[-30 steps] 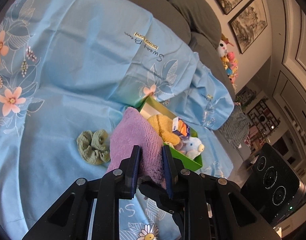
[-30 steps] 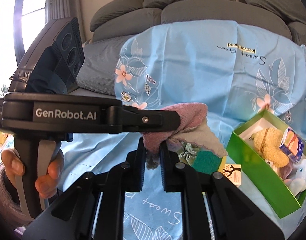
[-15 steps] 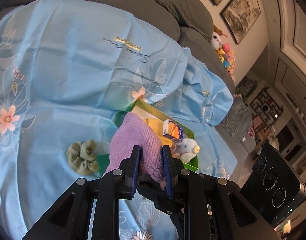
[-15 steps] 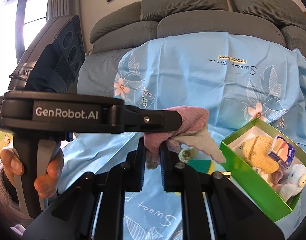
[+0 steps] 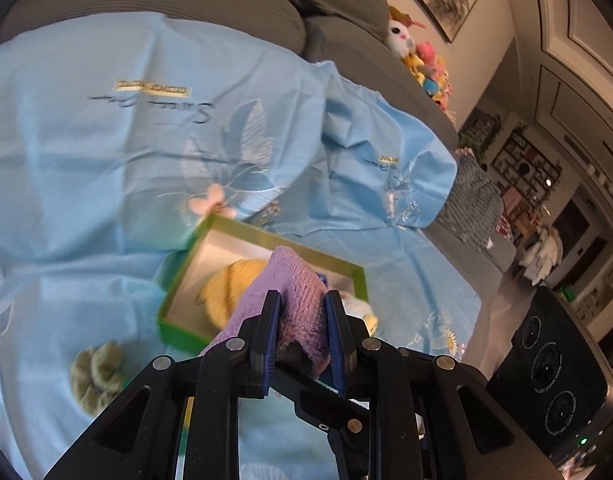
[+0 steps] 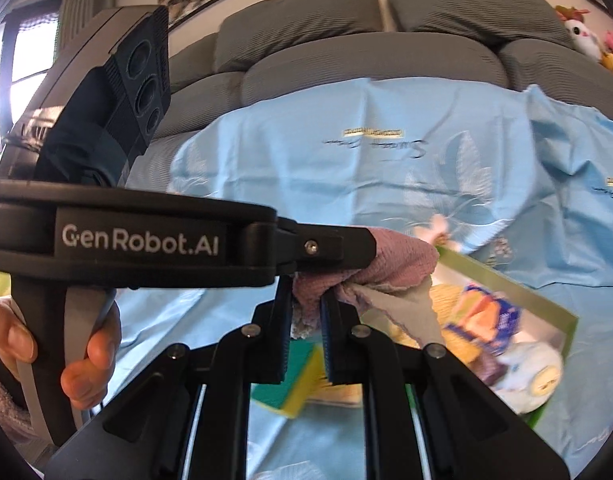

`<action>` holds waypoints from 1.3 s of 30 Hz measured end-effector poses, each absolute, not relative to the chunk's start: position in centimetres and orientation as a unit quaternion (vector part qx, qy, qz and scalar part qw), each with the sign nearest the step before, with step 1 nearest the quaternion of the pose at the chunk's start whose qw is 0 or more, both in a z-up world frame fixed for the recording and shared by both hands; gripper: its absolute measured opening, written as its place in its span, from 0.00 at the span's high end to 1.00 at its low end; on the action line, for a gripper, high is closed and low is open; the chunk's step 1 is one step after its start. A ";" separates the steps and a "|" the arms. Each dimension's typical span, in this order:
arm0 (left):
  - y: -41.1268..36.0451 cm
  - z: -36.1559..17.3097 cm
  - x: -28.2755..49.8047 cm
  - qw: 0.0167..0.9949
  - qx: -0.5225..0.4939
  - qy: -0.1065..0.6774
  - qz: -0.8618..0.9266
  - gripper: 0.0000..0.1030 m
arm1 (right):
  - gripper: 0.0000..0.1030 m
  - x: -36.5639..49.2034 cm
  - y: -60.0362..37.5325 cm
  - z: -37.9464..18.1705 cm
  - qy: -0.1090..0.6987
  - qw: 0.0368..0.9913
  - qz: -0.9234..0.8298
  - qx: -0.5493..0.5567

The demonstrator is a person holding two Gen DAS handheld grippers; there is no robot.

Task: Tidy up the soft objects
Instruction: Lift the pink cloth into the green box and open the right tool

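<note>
Both grippers are clamped on one purple towel: the left gripper [image 5: 300,316] pinches its folded body, the right gripper [image 6: 306,312] a bunched end, and neither grip has loosened. The towel [image 5: 296,280] now hangs at the green box [image 5: 262,236], over the yellow plush [image 5: 230,284]; a second ago it was short of the box, nearer the green scrunchie [image 5: 96,372]. Judged ready for lowering in. Beyond, the blue floral sheet [image 5: 146,152] covers the grey sofa [image 6: 346,52].
</note>
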State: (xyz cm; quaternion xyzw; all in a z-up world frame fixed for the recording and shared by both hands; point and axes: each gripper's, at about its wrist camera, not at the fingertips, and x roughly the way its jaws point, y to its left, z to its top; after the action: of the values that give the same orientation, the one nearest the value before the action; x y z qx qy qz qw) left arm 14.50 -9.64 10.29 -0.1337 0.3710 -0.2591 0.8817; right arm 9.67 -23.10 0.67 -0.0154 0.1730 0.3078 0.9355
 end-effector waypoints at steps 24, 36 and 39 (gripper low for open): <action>-17.2 0.1 28.1 0.829 -0.116 0.497 -0.229 0.79 | 0.86 23.6 -29.8 -6.9 0.305 0.925 0.220 0.054; -16.8 2.0 26.8 0.841 -0.086 0.494 -0.204 0.17 | 0.33 22.0 -30.9 -5.7 0.300 0.937 0.176 0.032; -16.2 2.6 26.1 0.845 -0.085 0.490 -0.195 0.16 | 0.33 20.9 -31.5 -5.3 0.300 0.939 0.162 0.034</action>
State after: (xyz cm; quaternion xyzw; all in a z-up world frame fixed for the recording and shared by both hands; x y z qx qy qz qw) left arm 26.06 -16.20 2.57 -0.0851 0.4904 -0.1954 0.8451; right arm 20.94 -31.53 -5.26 0.0339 0.3000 0.1622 0.9394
